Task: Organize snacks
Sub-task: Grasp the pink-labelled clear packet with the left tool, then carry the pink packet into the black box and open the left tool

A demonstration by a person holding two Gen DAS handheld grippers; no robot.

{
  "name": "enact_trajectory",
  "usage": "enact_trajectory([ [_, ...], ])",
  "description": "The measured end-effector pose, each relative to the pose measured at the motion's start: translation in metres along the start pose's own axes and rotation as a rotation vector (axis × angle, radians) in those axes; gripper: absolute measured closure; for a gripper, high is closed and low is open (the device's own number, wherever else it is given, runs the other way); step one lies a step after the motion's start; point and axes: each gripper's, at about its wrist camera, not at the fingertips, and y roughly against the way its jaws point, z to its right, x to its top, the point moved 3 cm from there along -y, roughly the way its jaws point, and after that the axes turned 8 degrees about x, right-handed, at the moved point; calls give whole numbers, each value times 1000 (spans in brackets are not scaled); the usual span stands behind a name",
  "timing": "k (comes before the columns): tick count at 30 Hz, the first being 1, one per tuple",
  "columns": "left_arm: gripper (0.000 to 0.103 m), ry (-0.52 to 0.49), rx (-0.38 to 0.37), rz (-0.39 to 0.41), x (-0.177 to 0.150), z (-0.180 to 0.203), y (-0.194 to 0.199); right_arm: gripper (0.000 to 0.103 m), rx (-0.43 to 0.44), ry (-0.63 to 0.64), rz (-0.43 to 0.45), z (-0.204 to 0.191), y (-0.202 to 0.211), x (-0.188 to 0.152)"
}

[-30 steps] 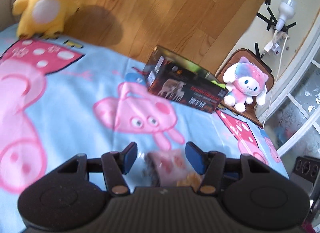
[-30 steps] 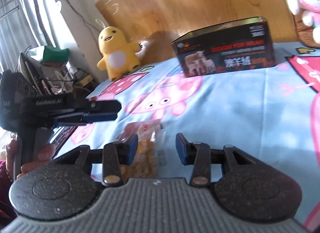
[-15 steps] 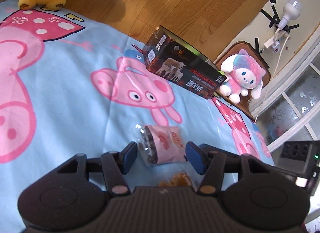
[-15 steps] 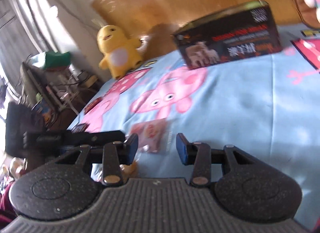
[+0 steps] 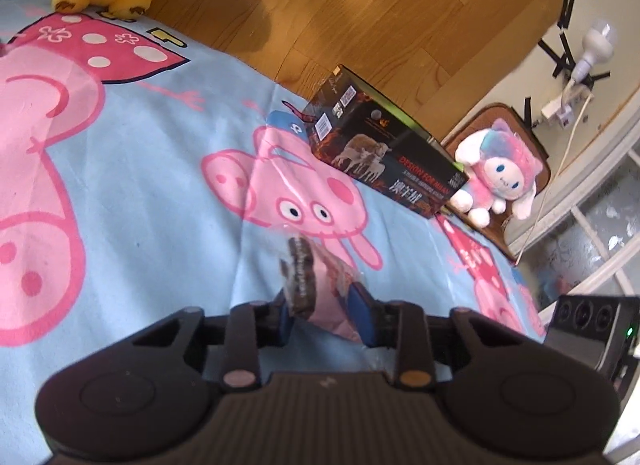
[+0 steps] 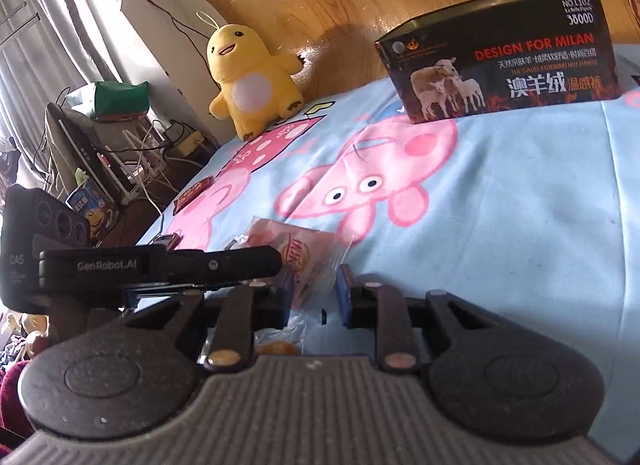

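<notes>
The black box [image 6: 504, 61] reads "DESIGN FOR MILAN", "NO.L102", "3800D" and "澳羊绒" beside printed sheep. The left gripper's [image 6: 160, 265] black body carries "GenRobot.AI" and "DAS".

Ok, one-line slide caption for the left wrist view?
Left gripper clamps a pink snack packet above the Peppa Pig sheet.

Your right tongs [image 6: 313, 294] straddle the pink snack packet [image 6: 298, 251] on the bed's blue cartoon sheet [image 6: 520, 205], blue pads on either side, while the left tongs [image 6: 240, 261] reach in across it. Beyond stand the dark box [image 6: 500, 73] and a yellow plush [image 6: 252, 85].
</notes>
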Motion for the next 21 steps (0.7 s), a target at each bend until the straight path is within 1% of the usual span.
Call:
enact_trajectory([
  [3, 80, 28, -41, 18, 8, 0, 4, 75, 23, -8, 29, 0, 5, 2],
  [4, 80, 38, -60, 21, 11, 0, 5, 71, 36, -18, 45, 1, 8, 3],
  [5, 80, 48, -78, 24, 13, 0, 6, 63, 53, -38, 61, 3, 11, 5],
  [8, 81, 80, -144, 24, 17, 0, 9, 52, 101, -108, 91, 12, 16, 10],
  [10, 82, 103, -200, 22, 18, 0, 12, 48, 145, -178, 99, 21, 18, 11],
  [12, 82, 107, -228, 32, 19, 2, 15, 48, 207, -247, 106, 27, 19, 12],
  [13, 82, 102, -235, 36, 19, 3, 16, 48, 242, -276, 104, 28, 19, 12],
  [15, 82, 93, -245, 39, 19, 7, 17, 62, 300, -301, 99, 27, 20, 12],
  [17, 82, 70, -235, 54, 20, 10, 18, 74, 279, -264, 111, 20, 24, 13],
  [18, 82, 58, -228, 55, 21, 12, 18, 76, 271, -242, 121, 18, 27, 14],
  [19, 82, 43, -221, 59, 22, 14, 17, 80, 264, -223, 136, 16, 31, 15],
  [21, 81, 2, -212, 70, 25, 22, 17, 81, 239, -167, 163, 10, 37, 17],
])
